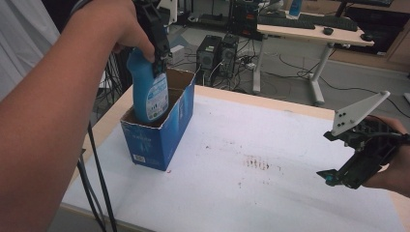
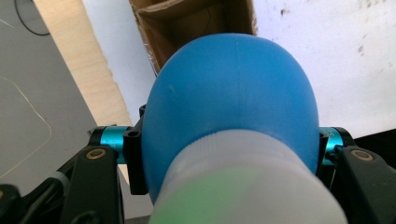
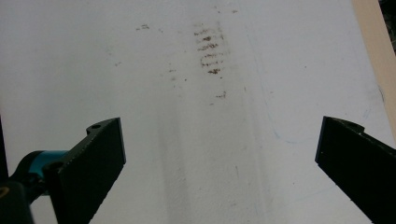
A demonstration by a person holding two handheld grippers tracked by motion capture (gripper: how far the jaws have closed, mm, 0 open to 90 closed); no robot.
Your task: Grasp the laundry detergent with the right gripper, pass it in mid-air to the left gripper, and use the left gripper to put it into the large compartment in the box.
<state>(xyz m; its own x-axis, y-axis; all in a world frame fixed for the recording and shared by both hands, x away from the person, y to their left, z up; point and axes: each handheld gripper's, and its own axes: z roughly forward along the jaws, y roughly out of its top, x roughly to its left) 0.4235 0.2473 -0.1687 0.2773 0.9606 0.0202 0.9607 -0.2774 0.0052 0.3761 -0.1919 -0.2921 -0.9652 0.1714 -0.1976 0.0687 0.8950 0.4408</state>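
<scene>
A blue bottle (image 1: 150,92) with a printed label hangs half inside an open blue cardboard box (image 1: 162,137) at the table's left. My left gripper (image 1: 157,53) is shut on the bottle's upper part and points down. In the left gripper view the bottle (image 2: 233,98) bulges between the two black jaws, its pale cap nearest the camera, with the box's brown inside (image 2: 187,23) beyond it. My right gripper (image 1: 338,176) hovers at the table's right edge, held by a hand. In the right gripper view the right gripper (image 3: 219,154) stands open over the bare white surface.
A white sheet (image 1: 251,164) covers the table, with brown smudges (image 1: 256,163) near its middle. The wooden table edge (image 1: 104,125) runs along the left. Black cables (image 1: 96,183) hang over the near left corner. Behind the table stand computer towers (image 1: 217,50) and a desk (image 1: 309,34).
</scene>
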